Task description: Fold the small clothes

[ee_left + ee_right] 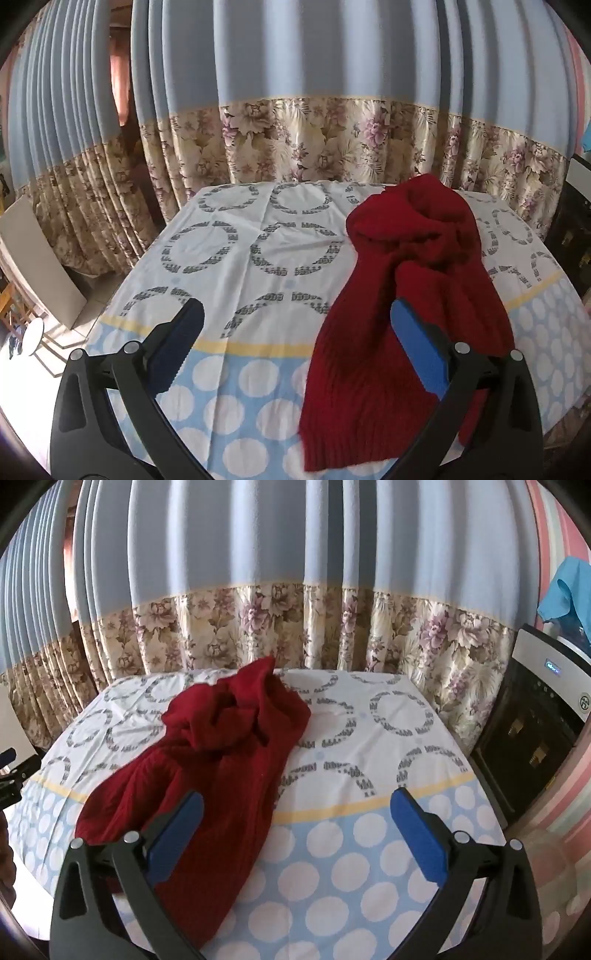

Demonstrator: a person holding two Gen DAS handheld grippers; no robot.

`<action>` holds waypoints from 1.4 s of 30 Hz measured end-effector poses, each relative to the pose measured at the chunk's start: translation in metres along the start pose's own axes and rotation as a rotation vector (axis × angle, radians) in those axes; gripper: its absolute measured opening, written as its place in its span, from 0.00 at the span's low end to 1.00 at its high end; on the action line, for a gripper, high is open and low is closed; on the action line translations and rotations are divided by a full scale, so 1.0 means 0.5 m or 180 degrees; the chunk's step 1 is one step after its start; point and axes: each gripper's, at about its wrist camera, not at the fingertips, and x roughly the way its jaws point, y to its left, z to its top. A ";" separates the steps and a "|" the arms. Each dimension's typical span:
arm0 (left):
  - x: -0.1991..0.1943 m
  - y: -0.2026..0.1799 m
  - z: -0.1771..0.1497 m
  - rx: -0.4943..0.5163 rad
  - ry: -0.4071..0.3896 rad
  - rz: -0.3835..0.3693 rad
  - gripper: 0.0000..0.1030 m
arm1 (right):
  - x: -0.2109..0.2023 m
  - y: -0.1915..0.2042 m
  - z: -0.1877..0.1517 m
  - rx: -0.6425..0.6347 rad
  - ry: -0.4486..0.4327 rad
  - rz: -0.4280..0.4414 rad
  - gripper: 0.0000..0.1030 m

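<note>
The red knitted sweater (406, 280) lay in a crumpled heap on the table, bunched and twisted at its far end, with its ribbed hem trailing toward us at the near edge. In the right wrist view the same sweater (207, 760) sat left of centre, so it lay between our two tools. Nothing about it was folded yet; we judged the job to be at its very start.

We held the left gripper (295, 332) with its jaws spread wide and empty, hovering above the near part of the garment, tilted down toward it. The right gripper (295, 812) was likewise spread wide with nothing between its pads, one finger over the sweater's edge and the other over bare cloth.

Under the sweater was a loose tablecloth (229, 373) with grey rings and a blue dotted border. Behind the table hung a blue curtain with a floral band (258, 627), and a water dispenser (532, 720) stood close by on the right.

We saw several risks. The thick knit could hide layers, so a pinch might catch two plies and drag the whole heap. A low pinch could also nip the tablecloth and pull it along. The hem sat near the edge, so a tug toward us might slide the sweater off.
</note>
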 end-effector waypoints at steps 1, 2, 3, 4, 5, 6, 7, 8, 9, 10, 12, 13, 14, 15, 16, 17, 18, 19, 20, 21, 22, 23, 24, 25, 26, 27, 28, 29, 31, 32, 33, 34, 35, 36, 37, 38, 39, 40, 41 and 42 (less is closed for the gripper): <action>0.009 0.002 0.005 -0.0021 0.0005 0.0005 0.97 | 0.001 -0.001 0.001 0.0007 -0.0033 0.0047 0.98; 0.016 0.005 0.011 -0.0041 -0.0002 -0.0025 0.97 | 0.003 -0.003 0.003 0.0005 -0.0063 0.0083 0.98; 0.022 0.007 0.017 -0.0041 -0.0013 -0.0046 0.97 | 0.006 -0.006 0.005 0.0004 -0.0100 0.0084 0.98; 0.030 0.008 0.023 -0.0031 -0.0017 -0.0021 0.97 | 0.008 -0.009 0.006 0.0006 -0.0125 0.0072 0.98; 0.037 0.009 0.029 -0.0006 -0.0022 -0.0002 0.97 | 0.013 -0.011 0.010 0.0015 -0.0130 0.0054 0.98; 0.043 0.010 0.035 0.0032 -0.0041 -0.0008 0.97 | 0.020 -0.016 0.014 0.0039 -0.0132 0.0053 0.98; 0.049 0.010 0.041 0.0071 -0.0049 0.0020 0.97 | 0.026 -0.019 0.018 0.0058 -0.0126 0.0057 0.98; 0.056 0.011 0.047 0.0105 -0.0055 0.0066 0.97 | 0.034 -0.022 0.023 0.0079 -0.0107 0.0052 0.98; 0.062 0.012 0.054 0.0123 -0.0082 0.0077 0.97 | 0.046 -0.024 0.031 0.0100 -0.0086 0.0047 0.98; 0.068 0.012 0.061 0.0131 -0.0090 0.0075 0.97 | 0.054 -0.025 0.037 0.0116 -0.0084 0.0054 0.98; 0.093 0.010 0.064 0.0092 -0.0063 0.0026 0.97 | 0.076 -0.025 0.053 0.0146 -0.0065 0.0037 0.98; 0.100 0.009 0.071 0.0085 -0.0069 0.0005 0.97 | 0.085 -0.024 0.060 0.0158 -0.0062 0.0034 0.98; 0.105 0.009 0.075 0.0040 -0.0077 -0.0042 0.97 | 0.094 -0.022 0.066 0.0164 -0.0061 0.0045 0.98; 0.112 0.007 0.081 0.0049 -0.0070 -0.0038 0.97 | 0.104 -0.020 0.072 0.0161 -0.0054 0.0053 0.98; 0.117 0.006 0.086 0.0041 -0.0071 -0.0047 0.97 | 0.113 -0.017 0.078 0.0160 -0.0041 0.0045 0.98; 0.121 0.005 0.090 0.0023 -0.0078 -0.0061 0.97 | 0.121 -0.016 0.082 0.0156 -0.0030 0.0049 0.98; 0.122 0.002 0.088 -0.0028 -0.0082 -0.0103 0.97 | 0.130 -0.013 0.086 0.0136 -0.0019 0.0056 0.98; 0.126 0.000 0.091 -0.0032 -0.0070 -0.0119 0.97 | 0.136 -0.011 0.090 0.0124 -0.0015 0.0052 0.98; 0.129 -0.002 0.092 -0.0039 -0.0065 -0.0134 0.97 | 0.142 -0.008 0.093 0.0108 -0.0017 0.0047 0.98; 0.134 -0.006 0.093 -0.0039 -0.0056 -0.0147 0.97 | 0.145 -0.007 0.093 0.0095 -0.0020 0.0041 0.98; 0.140 -0.016 0.095 -0.0014 -0.0034 -0.0153 0.97 | 0.149 -0.003 0.093 0.0075 -0.0020 0.0036 0.98; 0.143 -0.018 0.095 -0.0014 0.0000 -0.0174 0.97 | 0.152 -0.001 0.093 0.0056 -0.0021 0.0032 0.98; 0.144 -0.020 0.094 -0.0027 0.0002 -0.0193 0.97 | 0.155 0.002 0.093 0.0029 -0.0020 0.0004 0.98; 0.145 -0.023 0.092 -0.0008 0.0002 -0.0191 0.97 | 0.158 0.004 0.092 0.0009 -0.0016 -0.0025 0.98; 0.147 -0.026 0.092 0.0016 0.0017 -0.0189 0.97 | 0.162 0.006 0.092 -0.0012 -0.0010 -0.0042 0.98; 0.148 -0.028 0.093 -0.0002 0.0008 -0.0209 0.97 | 0.165 0.008 0.091 -0.0037 0.0001 -0.0046 0.98; 0.148 -0.029 0.093 -0.0013 0.0008 -0.0223 0.97 | 0.167 0.008 0.090 -0.0045 0.0013 -0.0049 0.98; 0.150 -0.029 0.094 -0.0038 0.0028 -0.0243 0.97 | 0.170 0.008 0.089 -0.0045 0.0033 -0.0048 0.98; 0.149 -0.030 0.094 -0.0015 -0.0007 -0.0222 0.97 | 0.172 0.008 0.088 -0.0029 0.0049 -0.0024 0.98; 0.141 -0.034 0.102 0.0103 -0.0196 -0.0130 0.97 | 0.172 0.005 0.088 -0.0010 0.0054 -0.0006 0.98; 0.139 -0.034 0.105 0.0093 -0.0213 -0.0142 0.97 | 0.172 0.004 0.087 0.0000 0.0059 0.0001 0.98; 0.141 -0.035 0.104 0.0087 -0.0208 -0.0137 0.97 | 0.172 0.004 0.087 0.0008 0.0060 0.0003 0.98; 0.145 -0.034 0.100 0.0087 -0.0153 -0.0132 0.97 | 0.171 0.003 0.087 0.0011 0.0055 -0.0004 0.98; 0.149 -0.034 0.099 0.0093 -0.0113 -0.0125 0.97 | 0.171 0.003 0.088 0.0007 0.0051 -0.0007 0.98; 0.153 -0.035 0.098 0.0106 -0.0080 -0.0117 0.97 | 0.171 0.002 0.088 0.0007 0.0058 -0.0010 0.98; 0.164 -0.034 0.094 0.0139 0.0064 -0.0100 0.97 | 0.171 0.002 0.089 0.0008 0.0058 -0.0013 0.98; 0.171 -0.032 0.090 0.0130 0.0151 -0.0096 0.97 | 0.171 0.001 0.088 0.0012 0.0050 -0.0002 0.98; 0.181 -0.028 0.079 0.0100 0.0312 -0.0113 0.97 | 0.171 0.002 0.089 0.0012 0.0056 0.0000 0.98; 0.185 -0.026 0.076 0.0088 0.0377 -0.0111 0.97 | 0.172 0.002 0.088 0.0011 0.0059 -0.0005 0.98; 0.188 -0.025 0.076 0.0079 0.0393 -0.0105 0.97 | 0.172 0.002 0.088 0.0009 0.0063 -0.0003 0.98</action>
